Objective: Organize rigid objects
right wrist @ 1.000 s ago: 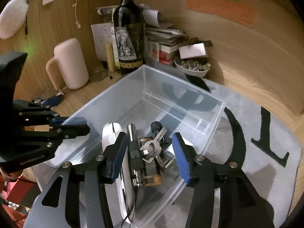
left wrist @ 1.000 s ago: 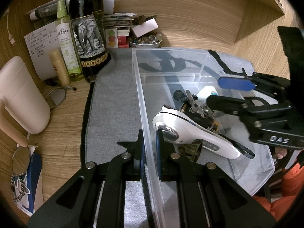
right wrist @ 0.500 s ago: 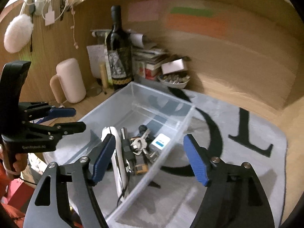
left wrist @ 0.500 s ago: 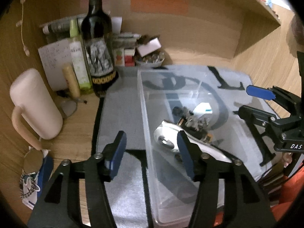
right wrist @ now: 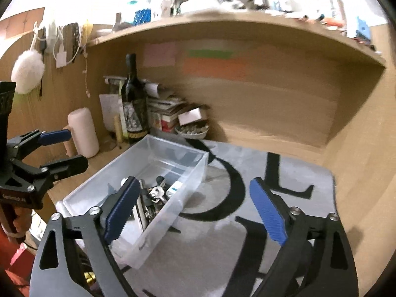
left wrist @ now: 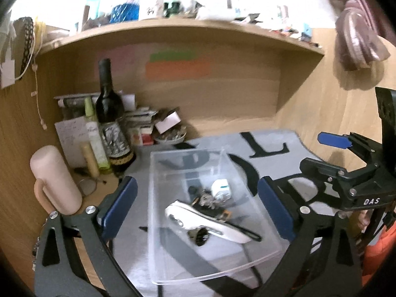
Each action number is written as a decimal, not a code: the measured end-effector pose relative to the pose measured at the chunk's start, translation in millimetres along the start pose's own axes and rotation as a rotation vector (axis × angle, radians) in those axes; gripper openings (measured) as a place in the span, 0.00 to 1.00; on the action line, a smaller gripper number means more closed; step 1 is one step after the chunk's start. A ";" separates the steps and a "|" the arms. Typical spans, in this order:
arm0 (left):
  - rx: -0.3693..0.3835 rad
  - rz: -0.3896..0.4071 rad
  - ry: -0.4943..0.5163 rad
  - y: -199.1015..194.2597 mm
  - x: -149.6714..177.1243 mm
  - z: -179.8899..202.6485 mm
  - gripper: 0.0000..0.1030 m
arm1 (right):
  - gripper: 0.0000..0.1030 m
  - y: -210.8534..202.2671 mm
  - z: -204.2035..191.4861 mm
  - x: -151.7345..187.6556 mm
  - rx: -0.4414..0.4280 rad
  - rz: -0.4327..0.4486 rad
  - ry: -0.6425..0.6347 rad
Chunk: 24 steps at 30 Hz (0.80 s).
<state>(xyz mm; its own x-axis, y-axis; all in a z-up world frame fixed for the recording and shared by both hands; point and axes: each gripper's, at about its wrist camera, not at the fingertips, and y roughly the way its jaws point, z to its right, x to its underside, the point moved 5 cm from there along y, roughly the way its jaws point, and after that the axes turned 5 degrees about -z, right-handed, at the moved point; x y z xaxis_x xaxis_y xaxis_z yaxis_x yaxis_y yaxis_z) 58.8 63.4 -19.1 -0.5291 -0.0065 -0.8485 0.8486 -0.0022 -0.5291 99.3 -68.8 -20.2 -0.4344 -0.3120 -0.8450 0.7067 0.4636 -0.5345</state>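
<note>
A clear plastic bin (left wrist: 158, 198) stands on the grey mat (left wrist: 138, 222); it also shows in the right wrist view (right wrist: 170, 212). Inside lie a white oblong device (left wrist: 210, 224), a bunch of keys (left wrist: 206, 199), a white plug adapter (left wrist: 221, 189) and dark small parts. My left gripper (left wrist: 198, 208) is open and empty, raised above the bin, jaws astride it. My right gripper (right wrist: 195, 210) is open and empty, above the bin's right side and the mat. Each gripper shows in the other's view: the right (left wrist: 321, 158), the left (right wrist: 64, 148).
A wine bottle (left wrist: 111, 123), a green spray bottle (left wrist: 95, 141), a pink mug (left wrist: 55, 180), stacked books and a small bowl (left wrist: 170, 137) crowd the desk's back left. A wooden shelf (left wrist: 173, 29) overhangs. Wooden walls close the back and right.
Both grippers have lifted up and back from the bin. The left gripper, shut on the bin's wall a second ago, has let go and opened wide. The right has opened wider.
</note>
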 end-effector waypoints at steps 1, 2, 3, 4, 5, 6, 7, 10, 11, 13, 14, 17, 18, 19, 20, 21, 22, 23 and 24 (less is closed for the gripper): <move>0.005 0.011 0.001 -2.3 0.0 4.2 0.97 | 0.92 -5.0 1.3 1.0 0.007 0.013 0.005; 0.011 0.021 0.000 -4.2 0.0 7.6 0.98 | 0.95 -10.9 2.9 2.2 0.013 0.027 0.010; 0.016 0.031 -0.003 -5.9 0.5 10.7 0.98 | 0.98 -15.5 3.9 3.2 0.018 0.039 0.014; 0.022 0.043 -0.007 -7.9 0.9 13.5 0.98 | 0.99 -20.4 5.2 4.0 0.025 0.052 0.018; 0.028 0.051 -0.011 -9.5 1.2 15.9 0.98 | 1.00 -26.1 6.5 5.1 0.039 0.068 0.023; 0.034 0.061 -0.017 -11.7 1.6 17.8 0.98 | 1.00 -29.1 7.3 5.5 0.045 0.077 0.024; 0.038 0.071 -0.026 -13.4 1.8 19.4 0.98 | 1.00 -34.2 7.7 6.4 0.050 0.092 0.025; 0.042 0.107 -0.046 -20.6 2.1 22.8 0.99 | 1.00 -43.0 7.3 9.4 0.069 0.112 0.033; 0.040 0.117 -0.050 -22.6 2.0 23.5 0.99 | 1.00 -45.9 7.5 10.9 0.079 0.122 0.035; 0.035 0.137 -0.053 -26.5 2.9 24.9 1.00 | 1.00 -48.9 8.2 13.2 0.080 0.131 0.038; 0.030 0.145 -0.050 -27.8 3.4 26.2 1.00 | 1.00 -50.0 8.3 14.2 0.083 0.134 0.043; 0.024 0.158 -0.038 -28.5 4.4 29.3 1.00 | 1.00 -52.6 8.4 16.9 0.092 0.140 0.046; 0.027 0.158 -0.036 -27.6 4.9 30.0 1.00 | 1.00 -52.7 8.3 17.7 0.091 0.139 0.046; 0.030 0.156 -0.037 -26.5 5.6 30.6 1.00 | 1.00 -52.9 8.4 18.5 0.092 0.138 0.046; 0.033 0.154 -0.038 -25.7 6.2 30.4 1.00 | 1.00 -52.9 8.5 18.9 0.095 0.138 0.046; 0.036 0.153 -0.040 -25.0 6.6 30.2 1.00 | 1.00 -52.7 8.4 19.4 0.096 0.137 0.047; 0.039 0.153 -0.042 -24.4 6.9 29.6 1.00 | 1.00 -52.6 8.5 20.0 0.095 0.136 0.049; 0.040 0.154 -0.043 -23.8 7.0 29.0 1.00 | 1.00 -52.3 8.4 20.3 0.094 0.135 0.052; 0.038 0.154 -0.044 -23.4 7.1 28.3 1.00 | 1.00 -51.9 8.2 20.8 0.093 0.134 0.054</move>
<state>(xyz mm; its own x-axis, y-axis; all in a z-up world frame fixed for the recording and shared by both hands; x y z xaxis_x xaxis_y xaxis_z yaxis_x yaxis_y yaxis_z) 35.2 35.1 -12.6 -0.3927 -0.0536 -0.9181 0.9196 -0.0353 -0.3913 58.2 -106.2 -9.9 -0.3604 -0.2066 -0.9096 0.8078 0.4184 -0.4151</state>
